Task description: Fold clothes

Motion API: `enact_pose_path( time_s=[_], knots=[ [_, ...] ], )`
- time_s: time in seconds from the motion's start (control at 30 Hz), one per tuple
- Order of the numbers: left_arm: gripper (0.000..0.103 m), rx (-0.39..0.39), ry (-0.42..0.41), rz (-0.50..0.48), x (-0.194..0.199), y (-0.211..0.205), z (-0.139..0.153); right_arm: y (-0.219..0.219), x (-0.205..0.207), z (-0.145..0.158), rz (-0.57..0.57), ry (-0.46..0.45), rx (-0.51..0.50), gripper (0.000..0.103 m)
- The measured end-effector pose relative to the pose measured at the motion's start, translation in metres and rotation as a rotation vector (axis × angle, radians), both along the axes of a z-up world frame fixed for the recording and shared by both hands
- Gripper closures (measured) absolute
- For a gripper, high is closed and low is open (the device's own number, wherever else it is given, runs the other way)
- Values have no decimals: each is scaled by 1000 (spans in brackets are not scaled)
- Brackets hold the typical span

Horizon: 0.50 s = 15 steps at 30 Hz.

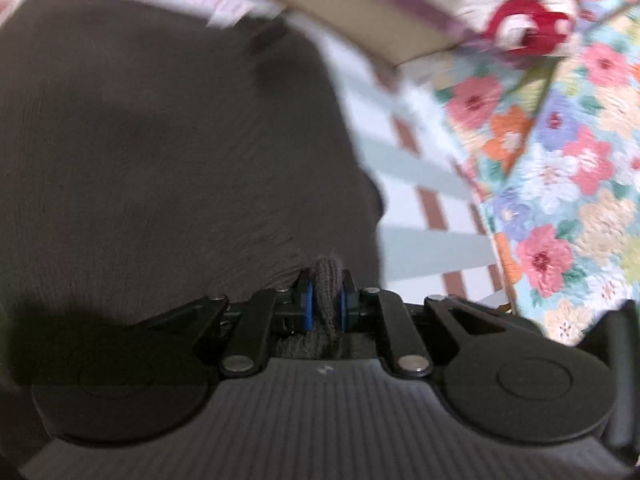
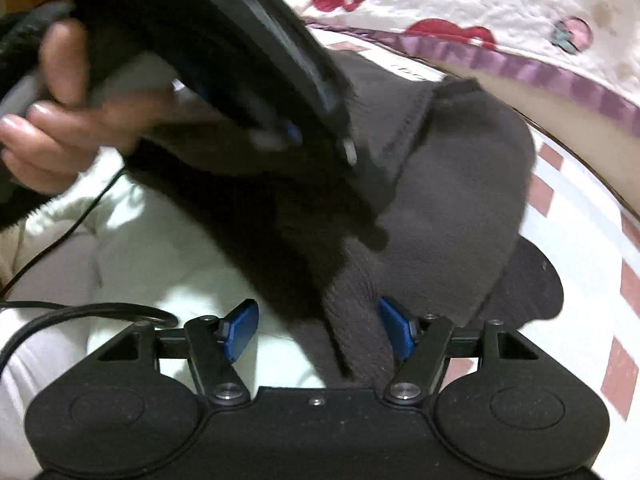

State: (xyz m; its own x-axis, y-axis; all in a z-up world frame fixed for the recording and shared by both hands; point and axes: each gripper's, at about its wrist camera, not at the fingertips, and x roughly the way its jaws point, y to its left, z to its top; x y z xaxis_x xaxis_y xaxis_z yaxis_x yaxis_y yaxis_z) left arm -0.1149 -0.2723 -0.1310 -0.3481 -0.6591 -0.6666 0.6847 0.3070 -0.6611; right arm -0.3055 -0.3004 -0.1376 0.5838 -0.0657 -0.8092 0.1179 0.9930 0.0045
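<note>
A: Where is the garment?
B: The dark grey knitted garment (image 1: 160,140) lies on a pale checked bedsheet (image 1: 416,168). The left gripper (image 1: 325,304) pinches a bunched fold.
A: And the other?
B: The right gripper (image 2: 320,330) is spread wide, with a ribbed edge of the knit between its blue pads (image 2: 240,330).

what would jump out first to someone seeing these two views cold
The dark grey knit garment fills most of the left wrist view, a bunched fold of it pinched in the left gripper. In the right wrist view the right gripper is open, knit edge against one pad. A bright floral quilt lies at the right.
</note>
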Motion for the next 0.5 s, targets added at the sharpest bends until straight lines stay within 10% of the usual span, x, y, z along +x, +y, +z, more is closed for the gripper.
enact_pose_path(
  time_s=[0.2,0.33,0.5],
  knots=[
    [88,91,31,40,1,3,5,-7,-2,-5,-48,-29,96,31],
    [50,85,-65,-14,-5,20,36,-25,-9,10,-162,-86,209,31],
    [46,6,-202,13,24,46,67,-53,-20,40,-332,-166,365,41]
  ],
)
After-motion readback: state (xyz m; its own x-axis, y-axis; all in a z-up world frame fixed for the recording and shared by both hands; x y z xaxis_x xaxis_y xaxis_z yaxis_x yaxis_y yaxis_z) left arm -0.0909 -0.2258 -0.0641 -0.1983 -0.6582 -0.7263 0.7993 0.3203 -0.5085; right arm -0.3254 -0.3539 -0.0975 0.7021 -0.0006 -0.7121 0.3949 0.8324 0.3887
